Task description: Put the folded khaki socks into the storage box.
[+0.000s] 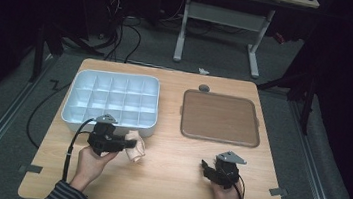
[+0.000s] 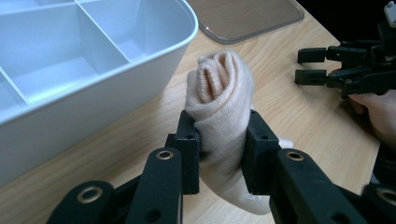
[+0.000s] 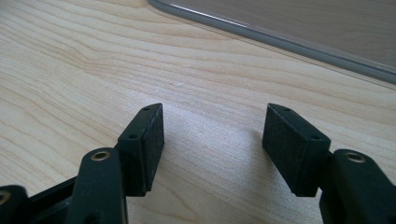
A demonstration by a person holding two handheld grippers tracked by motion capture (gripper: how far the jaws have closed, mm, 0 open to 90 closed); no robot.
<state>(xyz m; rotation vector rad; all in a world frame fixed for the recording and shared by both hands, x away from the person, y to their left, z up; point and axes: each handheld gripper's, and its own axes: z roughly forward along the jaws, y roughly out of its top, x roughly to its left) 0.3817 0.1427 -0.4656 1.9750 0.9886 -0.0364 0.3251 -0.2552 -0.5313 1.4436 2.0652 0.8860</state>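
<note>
Now left tongs [image 2: 219, 147] clamp sock [image 2: 224, 93] beside organizer [image 2: 140, 60] wall

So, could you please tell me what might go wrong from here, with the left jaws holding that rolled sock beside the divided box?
1. The left gripper pinches the rolled sock near its lower end, so the free upper part might sag or unroll in transit.
2. The sock looks about as wide as one compartment of the divided box, so it may catch on a divider or the rim.
3. The right gripper stands open, off to the side, unable to steady anything quickly.
</note>
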